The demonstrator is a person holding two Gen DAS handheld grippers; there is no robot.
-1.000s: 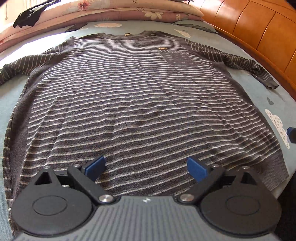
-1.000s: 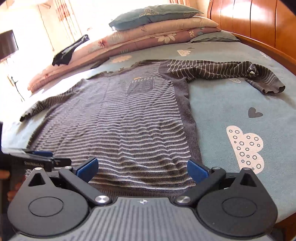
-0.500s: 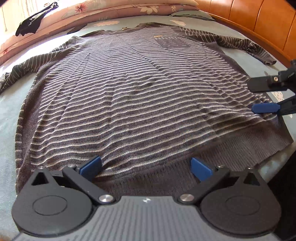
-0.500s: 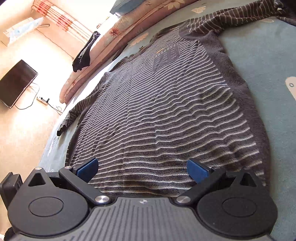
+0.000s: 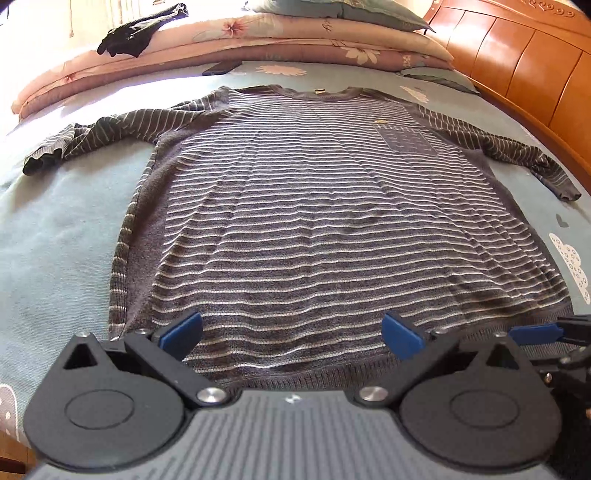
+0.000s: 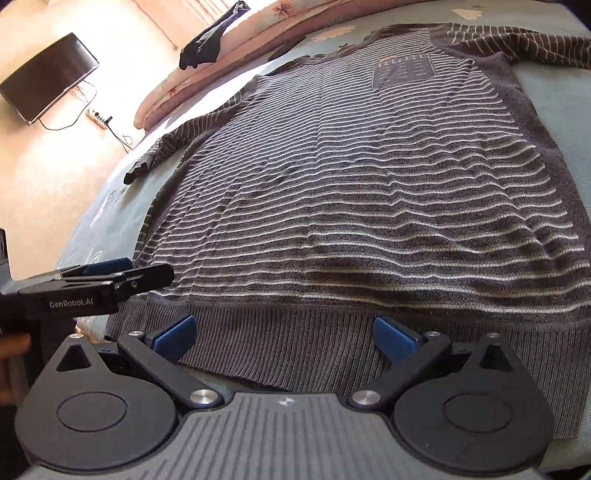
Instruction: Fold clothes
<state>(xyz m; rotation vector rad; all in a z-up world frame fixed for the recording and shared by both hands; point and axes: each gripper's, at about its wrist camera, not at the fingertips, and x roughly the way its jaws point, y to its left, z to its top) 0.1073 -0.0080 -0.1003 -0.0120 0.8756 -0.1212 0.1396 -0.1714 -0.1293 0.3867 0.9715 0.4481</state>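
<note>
A grey long-sleeved sweater with thin white stripes lies flat, front up, on the bed, both sleeves spread out. Its ribbed hem is nearest to me. My left gripper is open just above the hem's left half, with nothing between its blue pads. From the right wrist view the left gripper shows at the hem's left corner. My right gripper is open over the ribbed hem and holds nothing. One blue fingertip of the right gripper shows by the hem's right corner.
The bed has a blue-green sheet with cloud prints. Folded quilts and pillows are stacked at the far end, with a black garment on them. A wooden headboard runs along the right. A TV stands beyond the bed's left side.
Both grippers have drawn back toward the sweater's hem. The left camera now sees the whole sweater, and the right gripper has dropped low beside the hem's right corner. Both stay open.
</note>
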